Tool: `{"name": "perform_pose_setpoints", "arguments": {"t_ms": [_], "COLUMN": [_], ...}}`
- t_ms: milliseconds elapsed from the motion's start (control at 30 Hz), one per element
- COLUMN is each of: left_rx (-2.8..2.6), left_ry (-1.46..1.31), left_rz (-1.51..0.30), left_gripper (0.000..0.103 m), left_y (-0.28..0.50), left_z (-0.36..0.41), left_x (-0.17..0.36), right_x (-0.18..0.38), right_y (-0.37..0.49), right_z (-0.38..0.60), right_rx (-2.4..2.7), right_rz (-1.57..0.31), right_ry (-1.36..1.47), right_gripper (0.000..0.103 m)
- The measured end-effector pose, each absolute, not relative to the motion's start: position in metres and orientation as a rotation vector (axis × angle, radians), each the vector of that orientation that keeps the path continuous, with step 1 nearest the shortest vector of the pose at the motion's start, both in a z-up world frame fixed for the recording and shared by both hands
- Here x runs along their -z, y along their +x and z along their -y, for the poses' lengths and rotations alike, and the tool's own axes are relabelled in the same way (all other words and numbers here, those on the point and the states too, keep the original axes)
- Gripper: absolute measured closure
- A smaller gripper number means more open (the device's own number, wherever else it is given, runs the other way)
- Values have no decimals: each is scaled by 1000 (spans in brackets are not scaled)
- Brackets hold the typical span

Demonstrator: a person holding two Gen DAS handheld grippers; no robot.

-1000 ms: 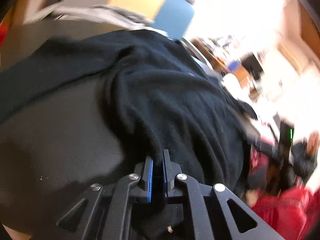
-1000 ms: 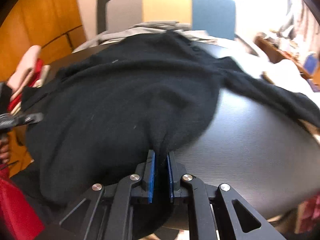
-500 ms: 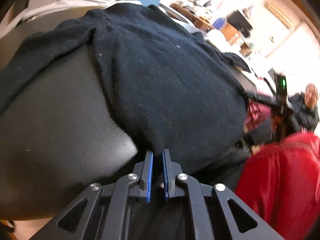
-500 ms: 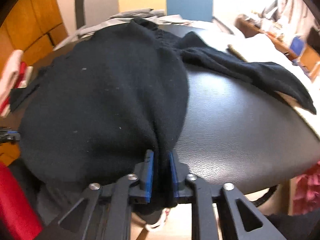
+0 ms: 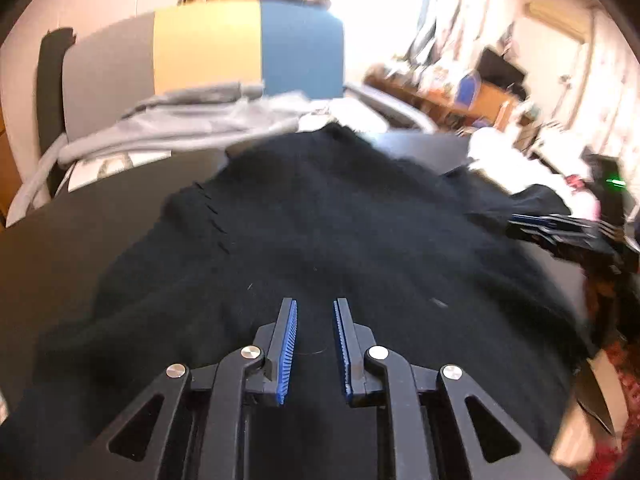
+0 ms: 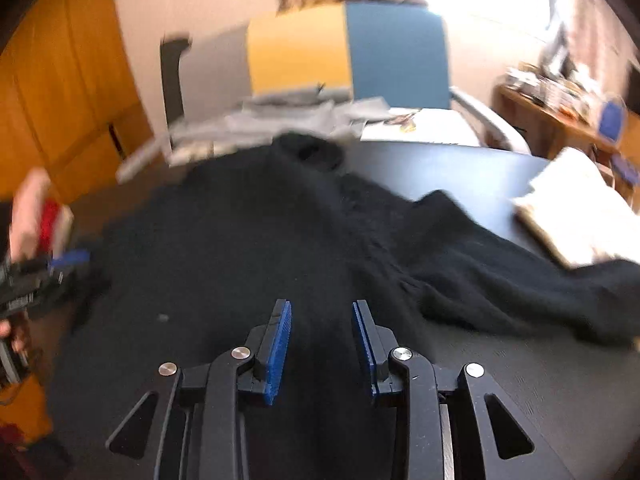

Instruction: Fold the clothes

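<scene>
A black sweater [image 5: 320, 240] lay spread across a dark round table [image 6: 520, 380], its body flat near the front edge and one sleeve [image 6: 520, 280] trailing off toward the right side, as seen from the right wrist camera. The left gripper [image 5: 314, 304] hovered above the hem with its blue-padded jaws parted a little; they had just been opening, and the knit showed between them without being pinched. The right gripper [image 6: 322, 306] stood likewise over the fabric, its jaws a shade wider apart and also just opened, the cloth lying loose beneath the pads. Each tool appeared blurred at the edge of the other's view, the left one gripped by a hand [image 6: 24, 216] with a red cuff. Behind the table stood a chair [image 5: 208, 52] with a back panelled in grey, yellow and blue, and grey clothes [image 5: 180, 120] were heaped in front of it. A pale folded item [image 6: 580, 216] rested on the table's right edge, touching the sleeve.
</scene>
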State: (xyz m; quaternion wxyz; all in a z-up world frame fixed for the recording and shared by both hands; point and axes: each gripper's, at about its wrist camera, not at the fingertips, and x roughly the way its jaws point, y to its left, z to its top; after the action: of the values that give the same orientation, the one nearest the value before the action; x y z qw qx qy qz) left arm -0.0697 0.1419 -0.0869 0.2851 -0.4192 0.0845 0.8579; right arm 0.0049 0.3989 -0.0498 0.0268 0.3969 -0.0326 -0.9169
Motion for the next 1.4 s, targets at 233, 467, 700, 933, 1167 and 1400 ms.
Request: {"name": "perform_pose_setpoints", "arguments": {"t_ms": [233,467,700,933,1167,1400], "left_rx": [-2302,-2320,-2393,-2533,-2566,-2585], "left_ry": [-1101,-1056,-996,-1074,-1067,-1042], "left_rz": [-265,-470,-467,-437,-467,-507], "left_gripper": [85,72,75,68,66,66], "left_y": [-56,-47,-69,-137,-140,-135], "left_z": [-123,-141,-170,-157,-157,-161], "left_x": [108,111,95,104,114,115], "right_x": [89,66,48,86,60,47], "right_y": [24,29,-77,-125,-143,-240], "right_z": [-420,-443,-427,-449,-474,-446], "right_rx": [2896,2924,2923,2975,2940,2586], "right_rz": [25,203,85,15,478,941], "right_ry": [1382,1285,1273,1481,1374,1272], "right_gripper": [71,71,77,71,56,29]}}
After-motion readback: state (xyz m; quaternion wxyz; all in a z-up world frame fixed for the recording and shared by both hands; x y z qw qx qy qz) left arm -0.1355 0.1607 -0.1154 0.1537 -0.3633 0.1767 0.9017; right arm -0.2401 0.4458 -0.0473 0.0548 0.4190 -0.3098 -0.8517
